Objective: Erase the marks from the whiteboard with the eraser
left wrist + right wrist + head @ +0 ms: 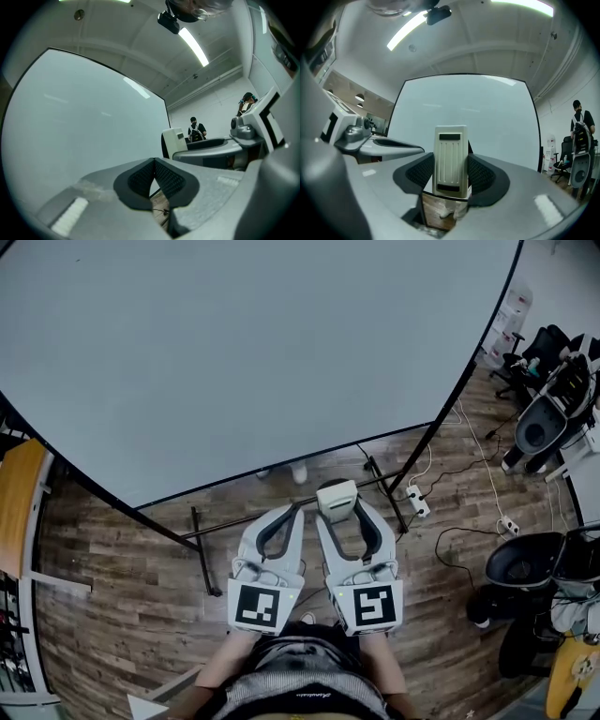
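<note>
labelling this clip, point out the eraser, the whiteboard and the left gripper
eraser point(451, 161), right gripper view, middle of its ribbed back
whiteboard point(234, 362), head view, bare middle of its surface
left gripper point(154, 168), left gripper view, where its closed pads meet

Ceiling strip lights point(193, 46) are lighting the room evenly, casting faint glare streaks on the whiteboard point(89, 126). Both gripper views are bowing hard at the edges, with corners going black; shadows are falling soft.
</note>
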A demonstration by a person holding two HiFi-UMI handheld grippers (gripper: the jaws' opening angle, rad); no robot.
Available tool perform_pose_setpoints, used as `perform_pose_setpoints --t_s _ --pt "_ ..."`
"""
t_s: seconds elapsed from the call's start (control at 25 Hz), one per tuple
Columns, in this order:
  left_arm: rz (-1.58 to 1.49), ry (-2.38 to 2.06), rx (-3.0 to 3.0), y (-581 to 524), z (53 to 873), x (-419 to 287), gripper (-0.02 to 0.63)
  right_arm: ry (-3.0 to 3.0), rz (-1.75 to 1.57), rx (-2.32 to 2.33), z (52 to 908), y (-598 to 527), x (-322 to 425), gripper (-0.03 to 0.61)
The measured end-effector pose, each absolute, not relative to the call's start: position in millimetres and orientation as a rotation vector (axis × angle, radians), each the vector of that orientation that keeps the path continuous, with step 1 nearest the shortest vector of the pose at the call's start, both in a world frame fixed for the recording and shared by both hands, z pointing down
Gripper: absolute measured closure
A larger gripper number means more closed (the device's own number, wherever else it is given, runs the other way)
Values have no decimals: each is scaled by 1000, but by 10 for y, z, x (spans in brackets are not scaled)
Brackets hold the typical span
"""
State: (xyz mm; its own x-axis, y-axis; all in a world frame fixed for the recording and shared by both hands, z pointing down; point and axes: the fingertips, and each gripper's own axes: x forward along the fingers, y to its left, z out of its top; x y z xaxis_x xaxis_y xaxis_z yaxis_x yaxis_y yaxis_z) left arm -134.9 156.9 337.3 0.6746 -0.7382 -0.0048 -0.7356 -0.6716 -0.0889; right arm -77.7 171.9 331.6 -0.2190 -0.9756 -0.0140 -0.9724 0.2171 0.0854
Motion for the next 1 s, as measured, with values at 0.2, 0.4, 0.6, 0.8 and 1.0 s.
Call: perform_pose_setpoints --t_s 0.2,0.4,0.6,0.8,1.0 --pt "-48 1233 -2821 1251 3446 -1261 609 -2410 -113 1943 3322 1379 -703 347" --pt "-17 1225 -2827 635 3407 -1189 609 -2389 -148 1945 3312 794 -610 347" --pt "6 1190 -2839 -49 3267 -1162 609 -2365 -171 1965 3156 94 -617 347" --pt "31 1146 -2860 -603 3173 -1081 609 -2347 -181 1986 3064 -495 -590 347" --pt "33 1087 -2881 -825 3171 -1055 609 -2320 -211 2001 3016 -803 -597 347"
